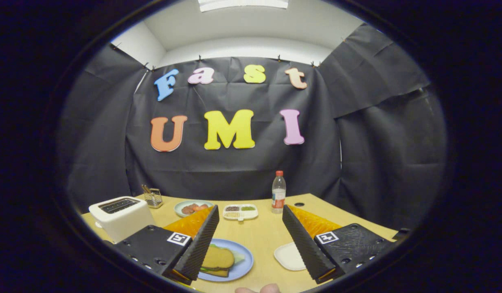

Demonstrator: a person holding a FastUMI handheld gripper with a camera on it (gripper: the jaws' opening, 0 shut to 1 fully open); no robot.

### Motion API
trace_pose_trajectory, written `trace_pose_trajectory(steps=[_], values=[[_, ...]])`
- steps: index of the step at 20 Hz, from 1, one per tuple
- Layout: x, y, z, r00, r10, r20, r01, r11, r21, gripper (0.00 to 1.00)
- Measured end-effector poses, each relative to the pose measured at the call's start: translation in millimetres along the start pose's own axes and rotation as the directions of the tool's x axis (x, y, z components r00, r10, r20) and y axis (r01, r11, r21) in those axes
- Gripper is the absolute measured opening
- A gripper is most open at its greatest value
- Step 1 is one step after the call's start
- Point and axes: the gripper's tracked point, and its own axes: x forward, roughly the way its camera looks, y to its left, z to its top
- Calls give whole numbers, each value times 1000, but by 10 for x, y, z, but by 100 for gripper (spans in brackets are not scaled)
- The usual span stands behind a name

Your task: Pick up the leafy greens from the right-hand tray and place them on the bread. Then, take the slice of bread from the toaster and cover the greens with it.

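The gripper [251,236] hung above the table [263,236] with its fingers spread wide and holding nothing. Near its left finger, the blue plate [244,266] carried bread [218,257] stacked over leafy greens [239,257], so the sandwich looked assembled. The white tray [289,256] by the right finger lay bare, and the toaster [120,215] stood far left.

Black cloth walls [234,162] enclose a light wooden table [267,236] beneath a white ceiling [242,28].

Cloth-walled booth [234,162], mock kitchen table [263,236]
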Motion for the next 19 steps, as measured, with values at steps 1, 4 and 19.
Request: trace_pose_trajectory(steps=[1, 4, 19], values=[[-69, -30, 160, 1000, 4, 27, -4, 1000, -4, 95], [-257, -4, 526, 997, 13, 78, -13, 1000, 10, 95], [-666, 514, 721, 991, 109, 72, -108, 994, -23, 95]])
